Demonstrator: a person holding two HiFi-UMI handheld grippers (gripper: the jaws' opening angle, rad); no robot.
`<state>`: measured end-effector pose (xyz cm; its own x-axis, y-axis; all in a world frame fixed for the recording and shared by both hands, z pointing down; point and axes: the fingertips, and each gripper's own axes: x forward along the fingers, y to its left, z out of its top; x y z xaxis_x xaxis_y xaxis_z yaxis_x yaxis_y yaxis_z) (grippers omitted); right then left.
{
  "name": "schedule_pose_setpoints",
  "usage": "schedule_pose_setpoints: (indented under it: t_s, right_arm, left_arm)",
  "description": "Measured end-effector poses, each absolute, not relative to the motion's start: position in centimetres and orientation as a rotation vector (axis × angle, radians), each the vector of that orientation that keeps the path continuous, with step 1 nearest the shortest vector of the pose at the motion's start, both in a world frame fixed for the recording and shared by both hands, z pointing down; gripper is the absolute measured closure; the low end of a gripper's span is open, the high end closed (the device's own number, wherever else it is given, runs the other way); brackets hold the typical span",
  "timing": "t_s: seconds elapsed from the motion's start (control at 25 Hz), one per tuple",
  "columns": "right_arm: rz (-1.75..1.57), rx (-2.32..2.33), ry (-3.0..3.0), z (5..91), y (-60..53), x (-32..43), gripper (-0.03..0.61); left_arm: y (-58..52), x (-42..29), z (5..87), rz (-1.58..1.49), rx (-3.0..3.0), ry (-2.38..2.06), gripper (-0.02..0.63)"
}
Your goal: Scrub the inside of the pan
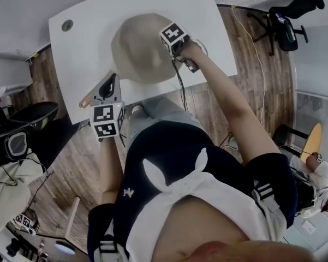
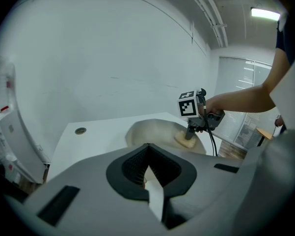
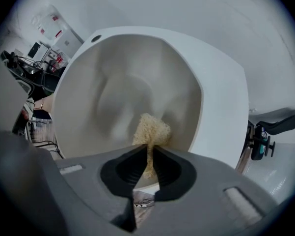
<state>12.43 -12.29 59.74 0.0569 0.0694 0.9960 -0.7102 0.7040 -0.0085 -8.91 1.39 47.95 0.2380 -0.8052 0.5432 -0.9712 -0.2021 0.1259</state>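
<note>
- The pan (image 1: pixel 136 56) sat mid-worktop (image 1: pixel 87 23). In the head view its handle (image 2: pixel 155 196) ran toward about 7 o'clock.
- The left gripper (image 2: pixel 148 146) had its jaws closed together on a thin pale strip. I took this to be the handle, so the gripper was pinning the pan in place.
- The right gripper (image 3: pixel 149 151) was clamped on a sponge (image 3: pixel 149 129), which pressed on the inner wall at the pan's 3 o'clock side.
- To scrub well, the left grip needed to be firm, or the pan would likely spin or slide under the strokes.
- Small overlapping circles from the wall down to the base seemed the surest way to cover the whole inside.
- The sponge was pinched at one end only, so hard pressure would probably fold it over. Moderate pressure suited it better.
- The curved wall called for tilting the right gripper so that the sponge's face met it, not its edge.
- The pan was wide, round and bowl-like, with a smooth matte beige lining that looked slick.
- The sponge was a coarse, pale-yellow mesh pad, apparently soft and crushable.
- The worktop was smooth and white, and likely gave little friction.
</note>
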Motion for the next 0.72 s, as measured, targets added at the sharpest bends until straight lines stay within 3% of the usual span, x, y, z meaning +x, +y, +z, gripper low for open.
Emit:
schedule_pose_setpoints:
  t_s: [0.72]
  right_arm:
    - [0.632,0.331,-1.370,60.1,-7.7,10.6,0.545]
  left_arm:
    - [2.3,-10.7,48.4,0.500,2.043,-1.663,0.614]
